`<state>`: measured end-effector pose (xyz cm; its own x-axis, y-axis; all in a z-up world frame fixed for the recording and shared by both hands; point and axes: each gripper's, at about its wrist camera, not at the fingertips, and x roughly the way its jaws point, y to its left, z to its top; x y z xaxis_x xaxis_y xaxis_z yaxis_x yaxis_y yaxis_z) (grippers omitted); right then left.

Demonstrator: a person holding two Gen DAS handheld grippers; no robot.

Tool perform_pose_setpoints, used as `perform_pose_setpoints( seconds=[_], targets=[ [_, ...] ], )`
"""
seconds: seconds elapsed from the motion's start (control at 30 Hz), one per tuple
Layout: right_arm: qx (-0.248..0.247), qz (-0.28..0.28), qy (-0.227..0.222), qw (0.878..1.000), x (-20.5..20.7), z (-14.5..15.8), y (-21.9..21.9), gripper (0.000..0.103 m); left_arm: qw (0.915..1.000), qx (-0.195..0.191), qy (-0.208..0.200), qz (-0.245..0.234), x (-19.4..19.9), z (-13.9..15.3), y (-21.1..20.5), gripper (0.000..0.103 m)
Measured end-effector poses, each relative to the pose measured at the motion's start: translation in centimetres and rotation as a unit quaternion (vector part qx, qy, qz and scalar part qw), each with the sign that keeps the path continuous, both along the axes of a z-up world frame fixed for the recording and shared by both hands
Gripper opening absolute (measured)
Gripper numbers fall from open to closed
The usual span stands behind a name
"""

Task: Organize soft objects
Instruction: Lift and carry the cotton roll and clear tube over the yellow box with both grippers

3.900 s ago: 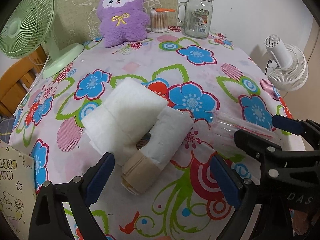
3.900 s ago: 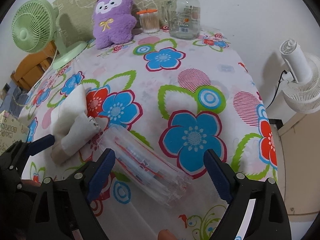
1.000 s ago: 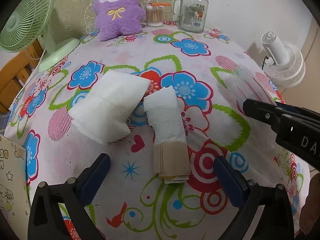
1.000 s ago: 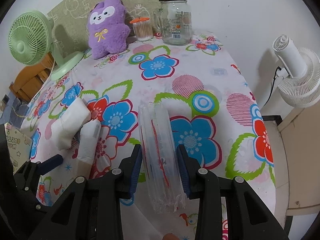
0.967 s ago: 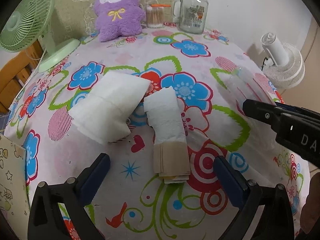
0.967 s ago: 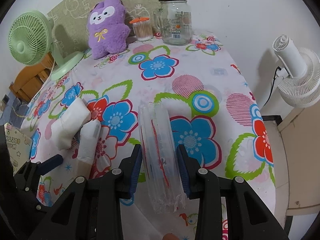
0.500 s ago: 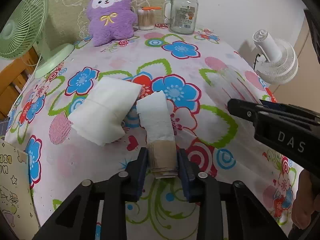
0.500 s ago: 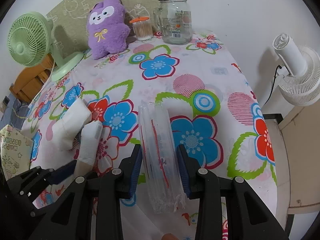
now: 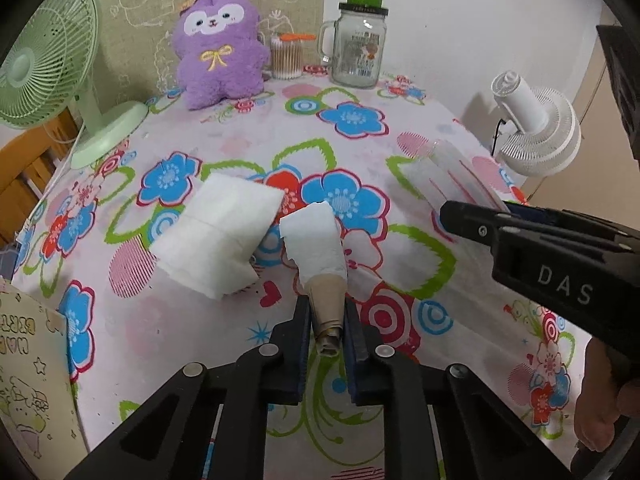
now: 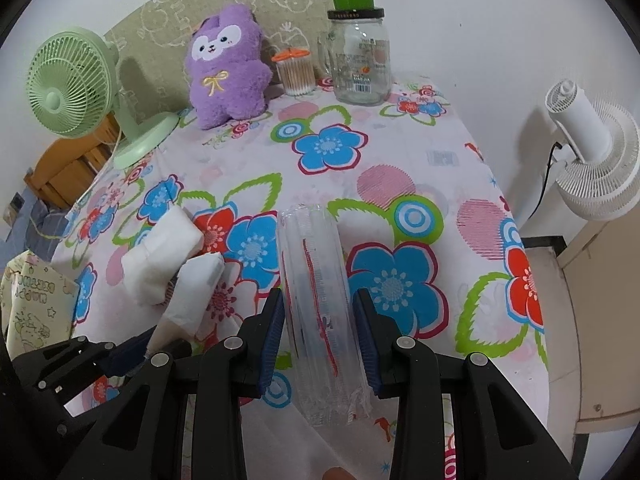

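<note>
Reckoning everything from the clear plastic bag point(image 10: 320, 308) near the front of the floral tablecloth point(image 10: 400, 152), the work looks barely begun. Furthest to the bag's left lies the white tissue pack point(image 9: 220, 236), flat on the cloth and touched by neither tool. Just beside that, and nearer the bag, is the partly used tissue roll point(image 9: 320, 256), its flattened brown cardboard core pointing toward the camera; the left gripper point(image 9: 326, 328) has its jaws drawn in tight on that core, pinching it. The roll seems not yet lifted, since its white end appears to rest on the cloth. The right gripper point(image 10: 320, 332) clamps the bag itself from both sides, its open end toward the far edge of the table. By my reading the grasps are made and the packing is all left to do: the roll, then the pack, would need to go into the bag. Far behind the bag sits a purple plush toy point(image 10: 226, 68), also soft, possibly waiting its turn. The left wrist view alone shows the crushed core between the pads and the side of the right tool, while the right wrist view alone shows the bag's whole length and how squarely it is held.
</note>
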<state>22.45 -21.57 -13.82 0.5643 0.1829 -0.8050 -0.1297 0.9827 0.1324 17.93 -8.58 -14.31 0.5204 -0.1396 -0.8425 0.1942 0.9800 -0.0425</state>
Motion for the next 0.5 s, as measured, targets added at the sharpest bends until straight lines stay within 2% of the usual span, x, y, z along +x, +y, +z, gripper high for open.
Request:
perform_pose_setpoints(
  seconds=[0.5],
  targets=[
    [0.002, 0.010, -0.019, 1.000, -1.1, 1.9, 1.2, 0.038, 0.9989, -0.012, -0.046, 0.005, -1.4, 3.5, 1.5, 0.011]
  ],
)
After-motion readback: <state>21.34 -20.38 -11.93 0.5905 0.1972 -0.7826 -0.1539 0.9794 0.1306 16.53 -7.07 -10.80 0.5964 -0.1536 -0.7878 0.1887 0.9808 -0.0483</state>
